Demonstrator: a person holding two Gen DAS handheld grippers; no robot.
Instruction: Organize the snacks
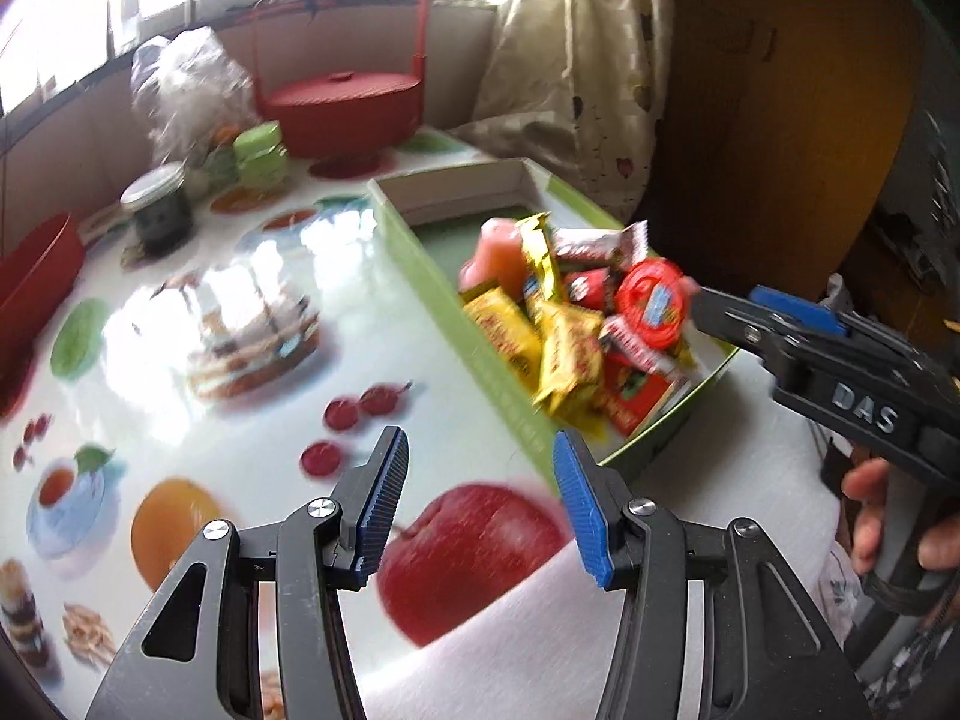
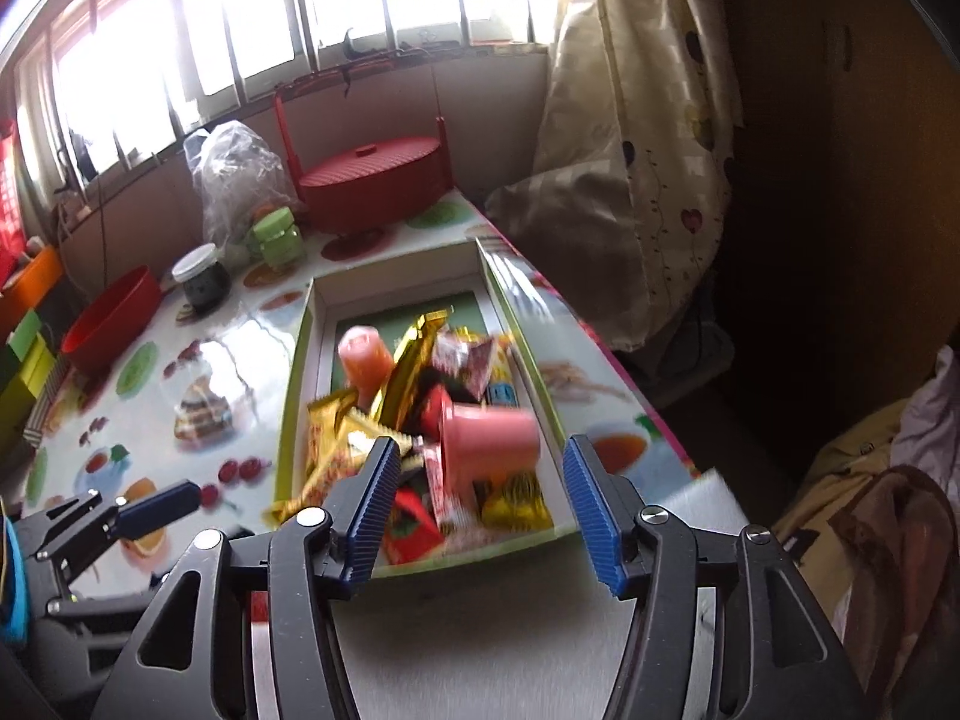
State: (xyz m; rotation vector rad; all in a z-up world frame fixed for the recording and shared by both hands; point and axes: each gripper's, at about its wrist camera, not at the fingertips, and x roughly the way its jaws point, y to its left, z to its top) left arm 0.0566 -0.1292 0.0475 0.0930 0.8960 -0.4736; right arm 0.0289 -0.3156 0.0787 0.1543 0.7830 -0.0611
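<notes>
The snacks (image 2: pixel 420 432) lie heaped in the near half of a long green-walled box (image 2: pixel 294 372) that stands on a table (image 1: pixel 252 360) covered with a glossy cloth printed with fruit, cake and teacups. In the pile are yellow wrappers (image 1: pixel 564 354), red packets, a round red-lidded cup (image 1: pixel 651 303) and two pink cups, one upright (image 2: pixel 363 357) and one on its side (image 2: pixel 489 441); their printing is too blurred to read. The right gripper (image 2: pixel 480 504) hangs above the box's near end, jaws apart with nothing pressed between them. On its body, in the left wrist view, raised letters read "DAS" (image 1: pixel 864 411). The left gripper (image 1: pixel 480 504) hovers over the printed apple beside the box, half open and empty. At the table's far end stand a red lidded basket (image 2: pixel 375 180), a dark jar (image 2: pixel 201 279) and a clear plastic bag (image 2: pixel 231 180).
</notes>
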